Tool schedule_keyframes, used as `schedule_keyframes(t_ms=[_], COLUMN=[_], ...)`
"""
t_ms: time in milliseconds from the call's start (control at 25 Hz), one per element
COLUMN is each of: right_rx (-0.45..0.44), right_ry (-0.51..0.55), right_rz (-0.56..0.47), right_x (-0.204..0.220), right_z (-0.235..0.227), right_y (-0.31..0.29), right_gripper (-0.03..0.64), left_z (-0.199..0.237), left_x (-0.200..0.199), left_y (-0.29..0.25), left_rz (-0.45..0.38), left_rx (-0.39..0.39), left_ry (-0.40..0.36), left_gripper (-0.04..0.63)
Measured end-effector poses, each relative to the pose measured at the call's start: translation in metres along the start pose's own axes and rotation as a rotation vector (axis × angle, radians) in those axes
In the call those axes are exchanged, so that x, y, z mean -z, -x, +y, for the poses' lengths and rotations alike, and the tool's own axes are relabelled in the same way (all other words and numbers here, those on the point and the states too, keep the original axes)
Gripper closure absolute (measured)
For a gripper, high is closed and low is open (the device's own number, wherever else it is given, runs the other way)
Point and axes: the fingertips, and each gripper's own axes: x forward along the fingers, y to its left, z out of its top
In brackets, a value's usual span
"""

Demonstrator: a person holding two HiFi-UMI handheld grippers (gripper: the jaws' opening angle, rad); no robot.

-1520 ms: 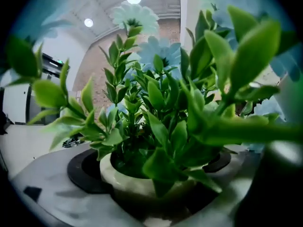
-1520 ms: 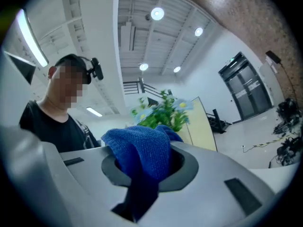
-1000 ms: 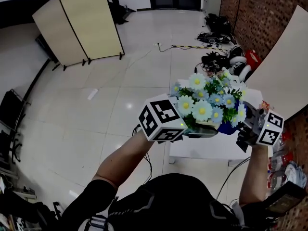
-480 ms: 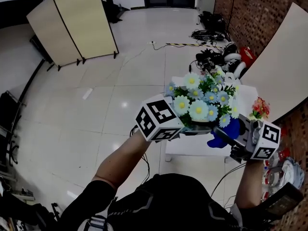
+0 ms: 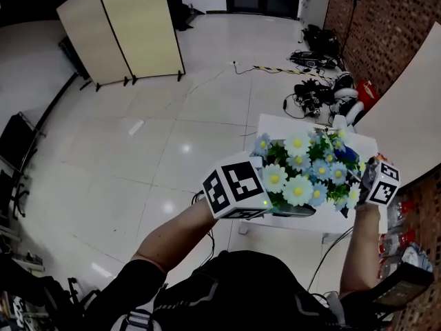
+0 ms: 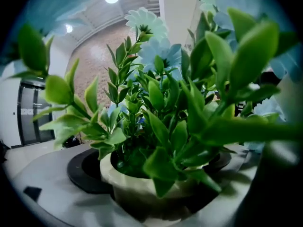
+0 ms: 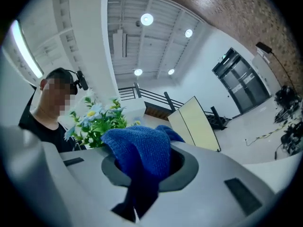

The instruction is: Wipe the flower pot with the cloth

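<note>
**Glossy workroom floor below, a pot goes up for its wipe**

Pale tiled floor (image 5: 158, 143) and a folding screen (image 5: 131, 26) at 11 o'clock fill the head view. A white table (image 5: 274, 125) lies at 3 o'clock beneath the work. The flower pot (image 6: 124, 183), topped with daisy-like flowers (image 5: 303, 174), is held off the table, seemingly so its sides and base can be reached. The left gripper (image 6: 163, 193) has its jaws closed against the cream pot's wall from both sides and carries it roughly upright. The right gripper (image 7: 150, 181) pinches the blue cloth (image 7: 139, 148) tight, with a wad standing proud of the jaws as a wiping face. In the right gripper view the flowers sit off at 10 o'clock, so the cloth looks to be apart from the pot. Half a second earlier the cloth showed at 5 o'clock of the bouquet, under the blooms. Now the blue peeks out near 2 o'clock, and the right gripper sits higher beside it.
</note>
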Motion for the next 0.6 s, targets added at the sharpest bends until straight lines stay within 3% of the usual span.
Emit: schedule_keyframes(t_ms=[120, 440, 600], right_rx=[-0.001, 0.023, 0.062], right_ry=[-0.058, -0.221, -0.204], right_rz=[-0.034, -0.140, -0.166], right_x=[-0.002, 0.003, 0.007], right_z=[0.002, 0.016, 0.030], right_y=[-0.013, -0.013, -0.001], right_gripper=[0.541, 0.541, 0.541], left_z=[0.002, 0.020, 0.033], left_x=[0.007, 0.021, 0.025], left_y=[-0.001, 0.007, 0.007], left_rz=[0.024, 0.014, 0.007], left_rx=[-0.044, -0.092, -0.115], left_ry=[-0.027, -0.011, 0.005], left_gripper=[0.034, 0.034, 0.034])
